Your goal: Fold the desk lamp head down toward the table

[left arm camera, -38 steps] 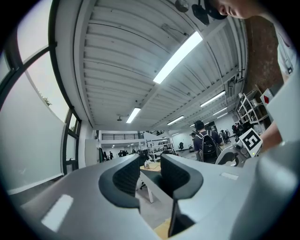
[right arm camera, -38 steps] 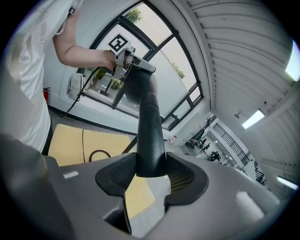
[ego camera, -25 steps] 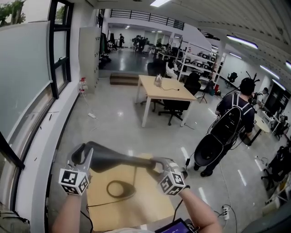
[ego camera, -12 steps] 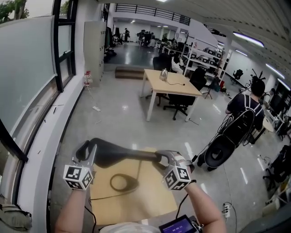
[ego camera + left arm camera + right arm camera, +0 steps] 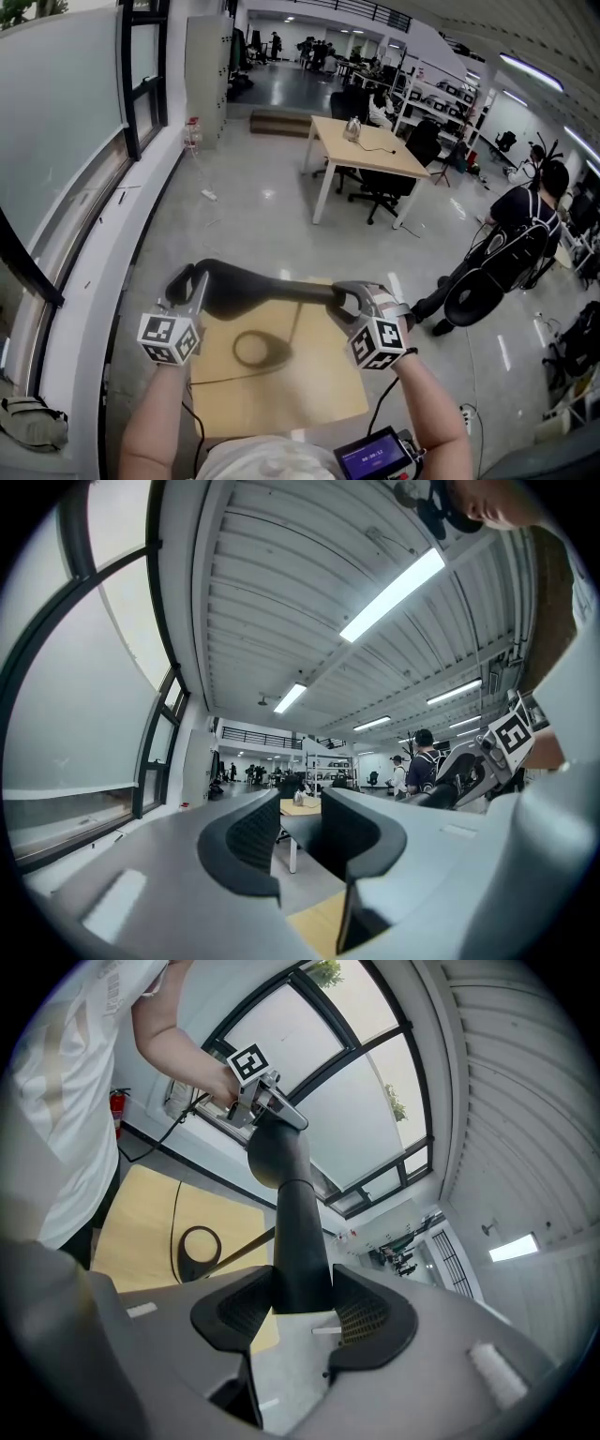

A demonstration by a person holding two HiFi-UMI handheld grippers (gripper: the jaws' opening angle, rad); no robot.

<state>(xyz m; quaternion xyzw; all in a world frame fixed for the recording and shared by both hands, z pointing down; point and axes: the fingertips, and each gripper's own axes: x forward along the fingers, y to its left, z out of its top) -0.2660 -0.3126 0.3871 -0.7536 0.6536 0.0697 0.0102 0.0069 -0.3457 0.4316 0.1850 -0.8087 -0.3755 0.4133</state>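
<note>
A black desk lamp stands on a small wooden table (image 5: 319, 394). Its ring base (image 5: 261, 349) rests on the tabletop, and a thin arm (image 5: 292, 323) rises to the long black lamp head (image 5: 262, 289), which lies roughly level above the table. My left gripper (image 5: 190, 279) is shut on the head's wide left end. My right gripper (image 5: 345, 298) is shut on its narrow right end. In the right gripper view the lamp head (image 5: 291, 1232) runs from between my pads up to the left gripper (image 5: 272, 1110), with the ring base (image 5: 197, 1243) below.
A black cable (image 5: 202, 380) crosses the tabletop to the lamp. A small screen device (image 5: 375, 457) hangs at my front. A window wall (image 5: 56, 141) runs along the left. Farther off stand another desk (image 5: 370, 150) and a person with a backpack (image 5: 520, 244).
Both grippers keep their hold on the lamp head. Its left end has sunk slightly with the left gripper. The head view has shifted, so everything sits higher in the picture.
</note>
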